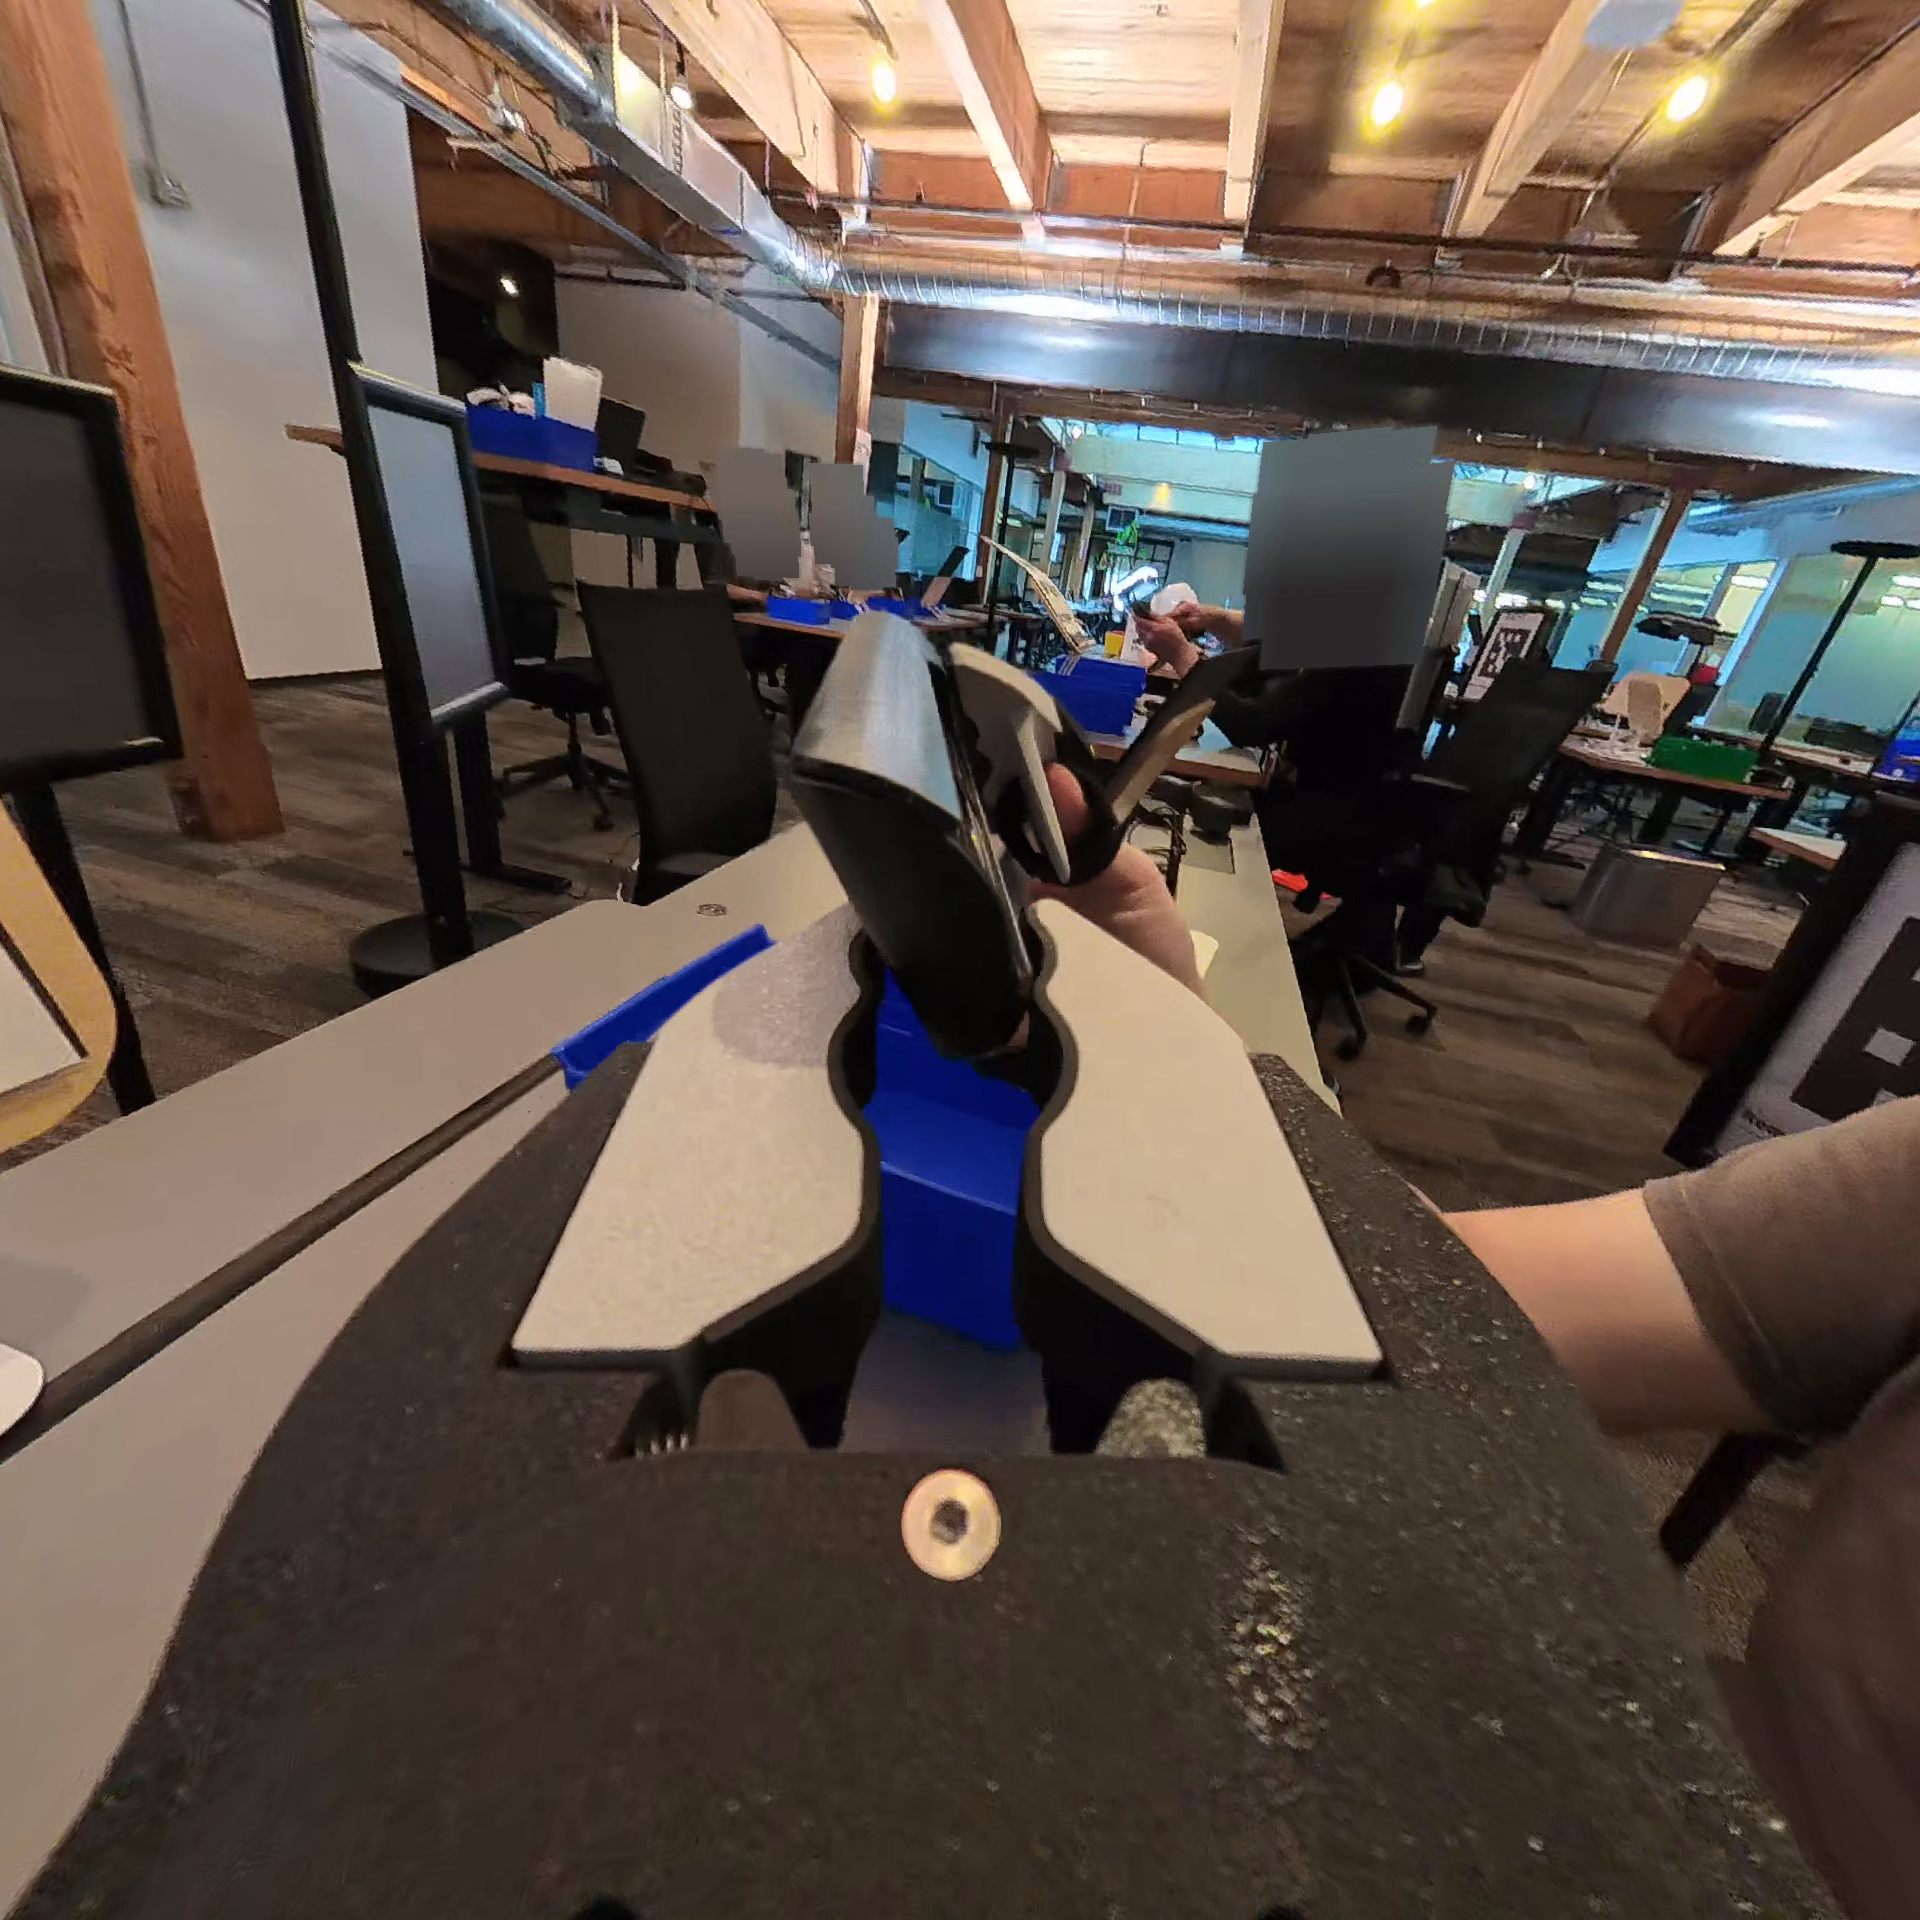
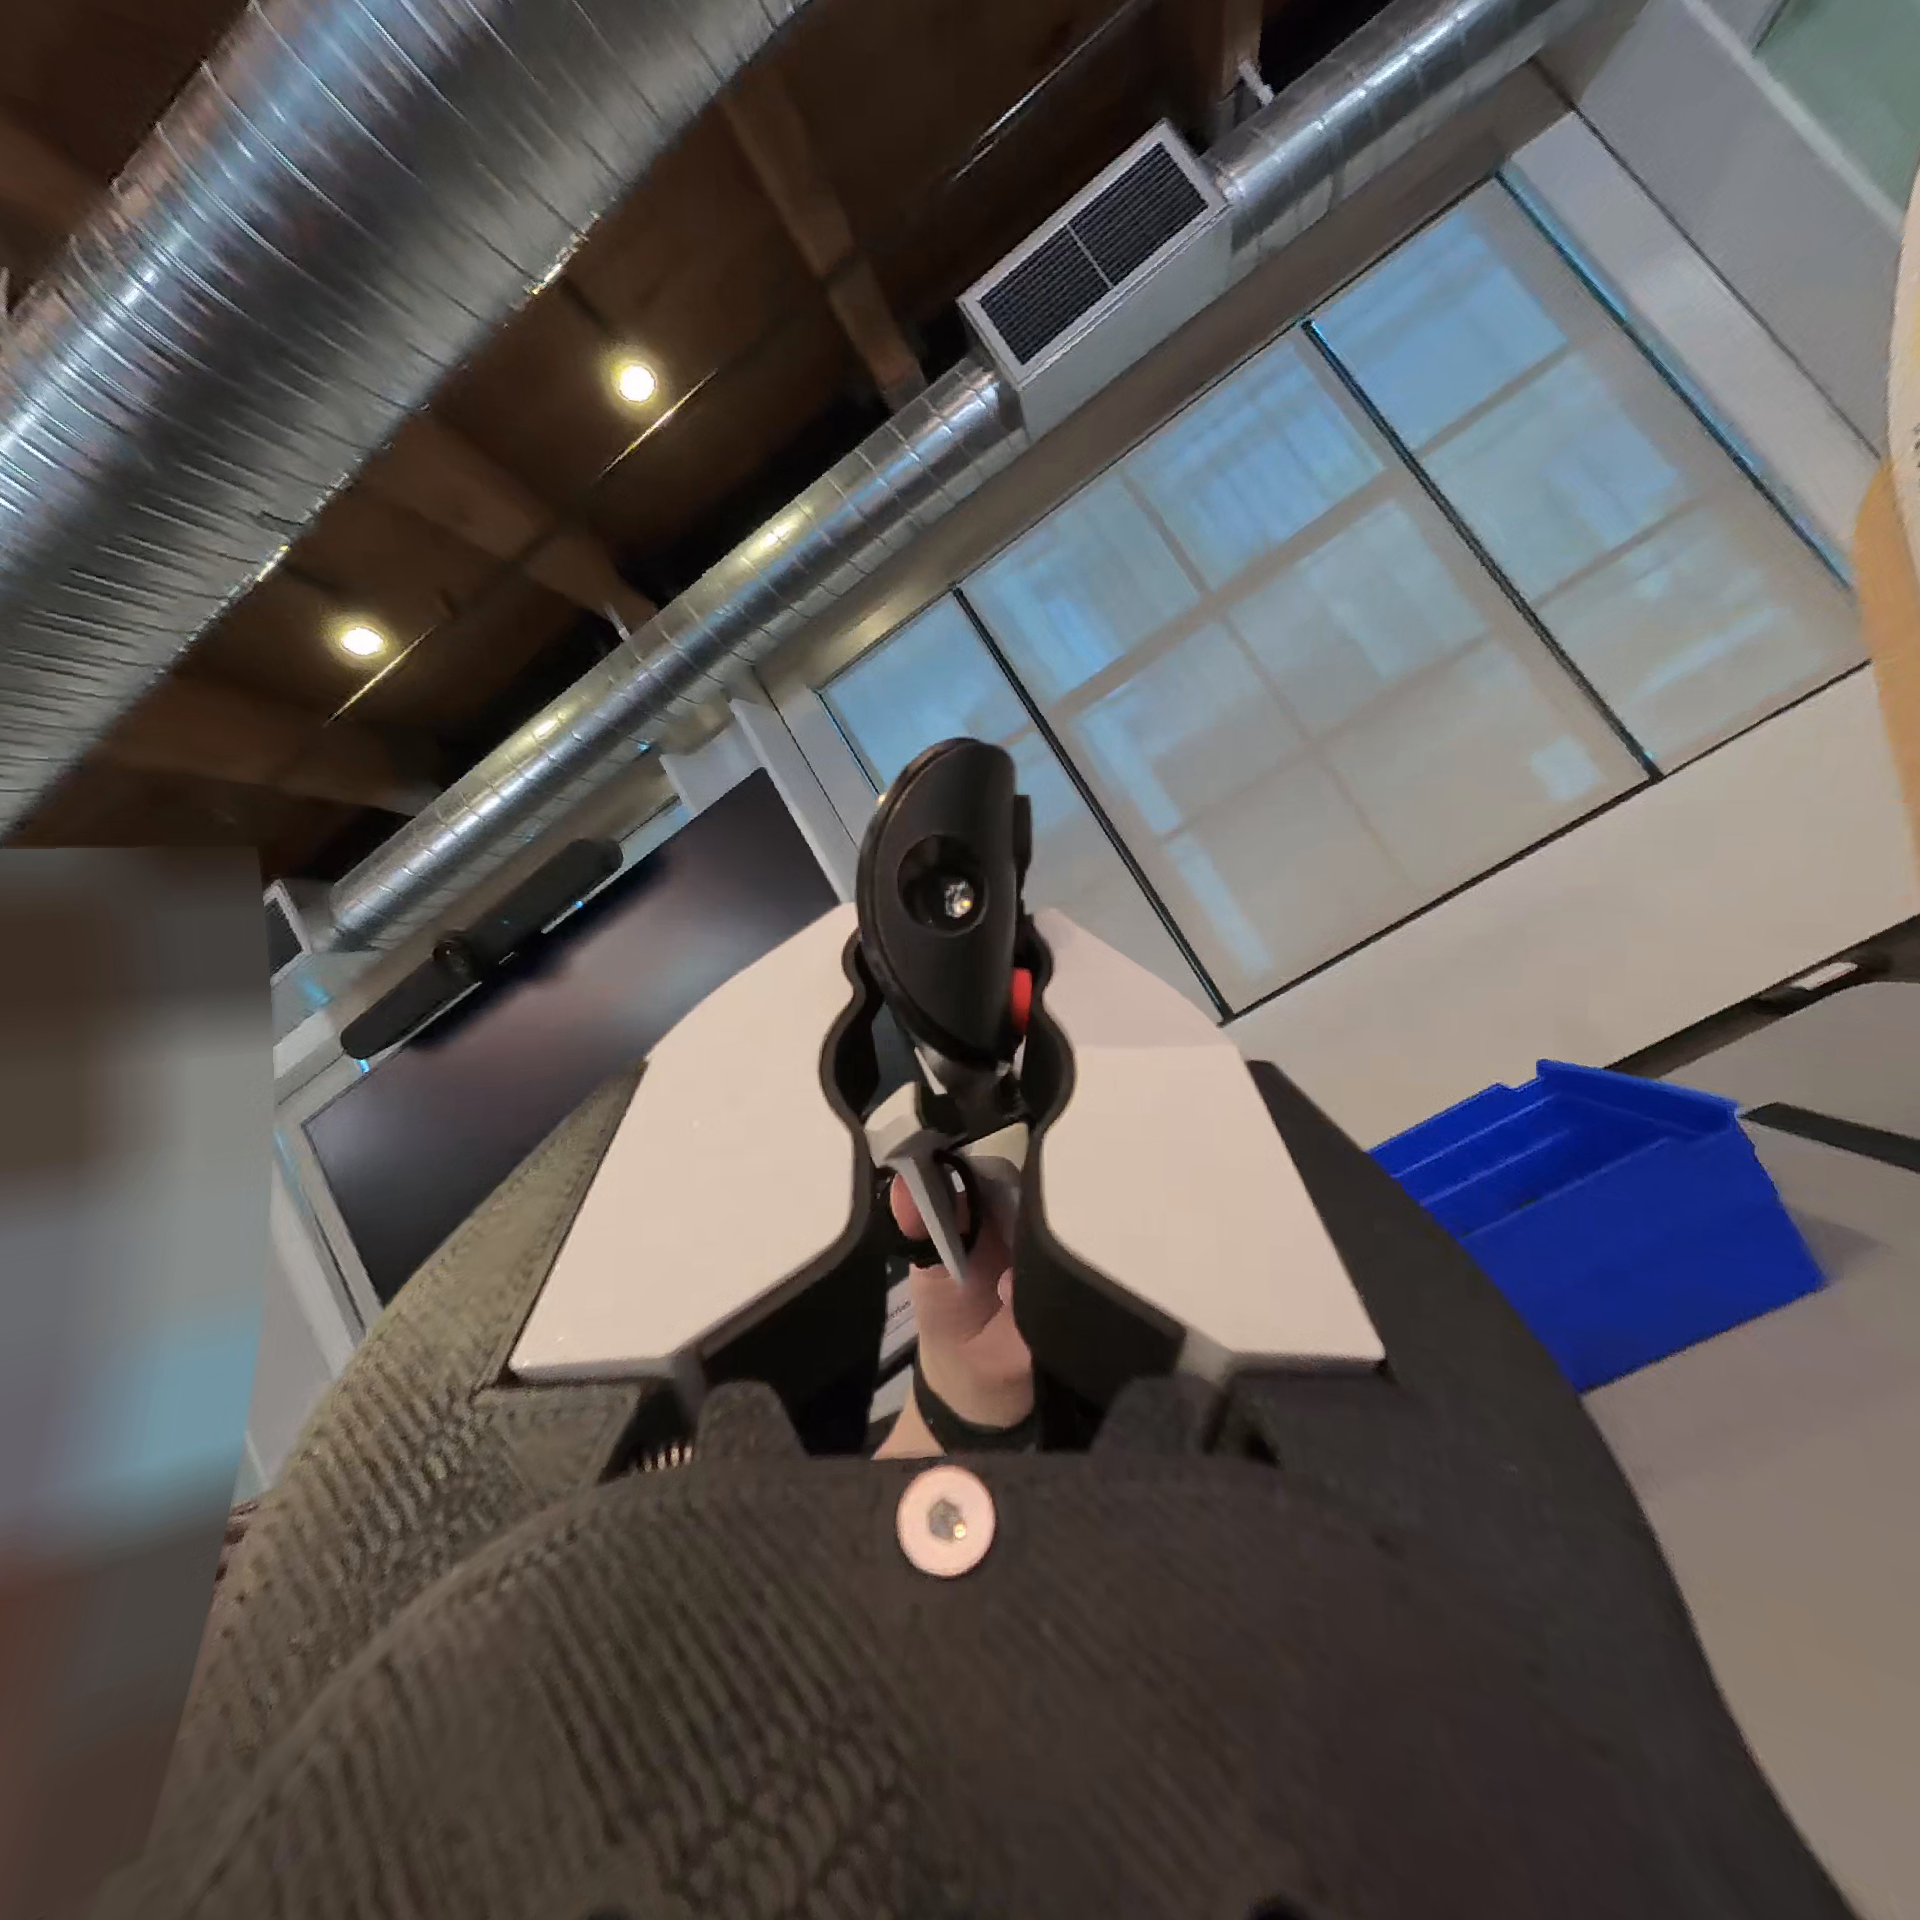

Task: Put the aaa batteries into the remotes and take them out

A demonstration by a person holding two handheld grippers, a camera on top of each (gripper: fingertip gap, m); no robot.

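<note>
A black remote (image 1: 914,831) is raised above the table, tilted up and away. My left gripper (image 1: 951,935) is shut on its near lower end. My right gripper (image 2: 940,935) is shut on the same remote (image 2: 940,883), whose end with a small lens faces this camera; a red button shows on its side. The right gripper's trigger and a finger (image 1: 1049,790) show just past the remote in the left wrist view. The left gripper (image 2: 940,1195) and a hand show behind the remote in the right wrist view. No batteries are in view.
A blue bin (image 1: 956,1195) stands on the grey table (image 1: 208,1195) under the remote, and shows at the right in the right wrist view (image 2: 1621,1195). A thin black rod (image 1: 291,1236) crosses the table's left. A dark monitor (image 2: 520,1091), office chairs and people stand beyond.
</note>
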